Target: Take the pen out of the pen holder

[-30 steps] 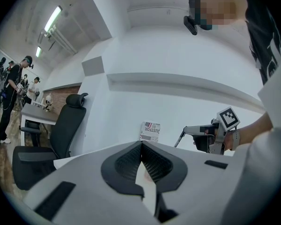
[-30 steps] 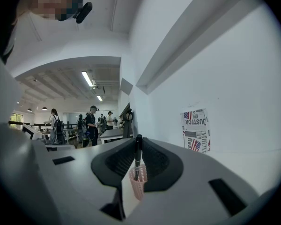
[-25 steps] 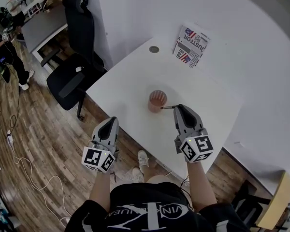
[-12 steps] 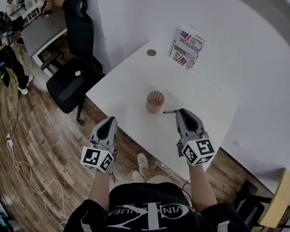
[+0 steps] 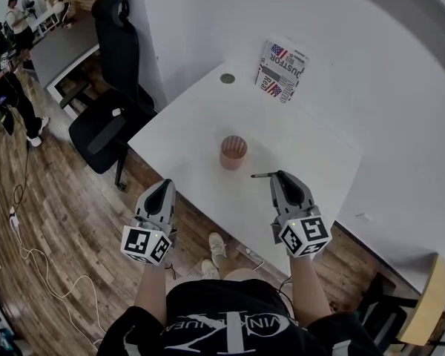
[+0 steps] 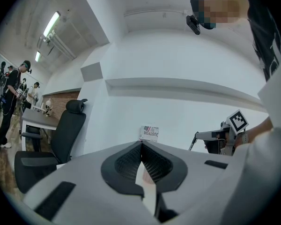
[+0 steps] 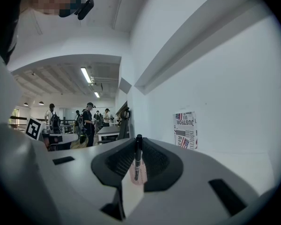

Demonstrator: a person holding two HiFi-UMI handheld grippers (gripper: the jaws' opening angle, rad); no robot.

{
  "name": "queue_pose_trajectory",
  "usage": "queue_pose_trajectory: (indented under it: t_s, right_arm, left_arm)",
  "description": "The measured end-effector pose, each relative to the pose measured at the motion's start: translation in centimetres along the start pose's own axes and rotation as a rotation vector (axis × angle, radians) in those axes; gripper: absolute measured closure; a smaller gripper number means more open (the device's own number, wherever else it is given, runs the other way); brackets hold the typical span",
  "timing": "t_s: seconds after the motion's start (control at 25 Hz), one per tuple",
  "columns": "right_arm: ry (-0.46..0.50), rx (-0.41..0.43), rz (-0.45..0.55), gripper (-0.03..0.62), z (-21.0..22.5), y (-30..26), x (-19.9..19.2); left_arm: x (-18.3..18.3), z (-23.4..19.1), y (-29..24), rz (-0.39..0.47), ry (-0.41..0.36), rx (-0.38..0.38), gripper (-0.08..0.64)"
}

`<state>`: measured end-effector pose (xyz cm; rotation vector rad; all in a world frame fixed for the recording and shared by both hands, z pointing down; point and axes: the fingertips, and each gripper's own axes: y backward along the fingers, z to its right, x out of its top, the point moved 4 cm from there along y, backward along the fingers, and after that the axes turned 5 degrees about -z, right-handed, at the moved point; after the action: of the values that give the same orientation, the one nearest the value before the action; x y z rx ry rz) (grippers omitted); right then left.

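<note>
The pen is out of the pen holder. It is pinched between the nearly closed jaws of the right gripper and points toward the cup, clear of its rim, over the white table. The left gripper hangs just off the table's near edge, jaws together on nothing. Farther back stand a flag-printed box and a small round disc. An office chair stands to the left.

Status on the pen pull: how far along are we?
Done: the thin black pen is clear of the pink cylindrical pen holder, which stands apart on the white table. In hand: the right gripper has its jaws shut on the pen. Left: possibly setting it down. The left gripper is shut, empty.
</note>
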<state>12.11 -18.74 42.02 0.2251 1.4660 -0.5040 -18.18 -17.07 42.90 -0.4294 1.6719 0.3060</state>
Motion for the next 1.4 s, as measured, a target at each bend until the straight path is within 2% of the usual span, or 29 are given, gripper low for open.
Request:
queue_pose_trajectory:
  t_s: [0.6, 1.4]
  right_arm:
    - [-0.012, -0.017, -0.003, 0.535, 0.8, 2.2, -1.0]
    - [0.005, -0.008, -0.008, 0.535, 0.2, 2.1, -1.0]
  left_arm:
    - [-0.2, 1.1, -0.1, 0.001, -0.006, -0.009, 0.546]
    - [0.3, 0.5, -0.7, 0.019, -0.008, -0.016, 0.546]
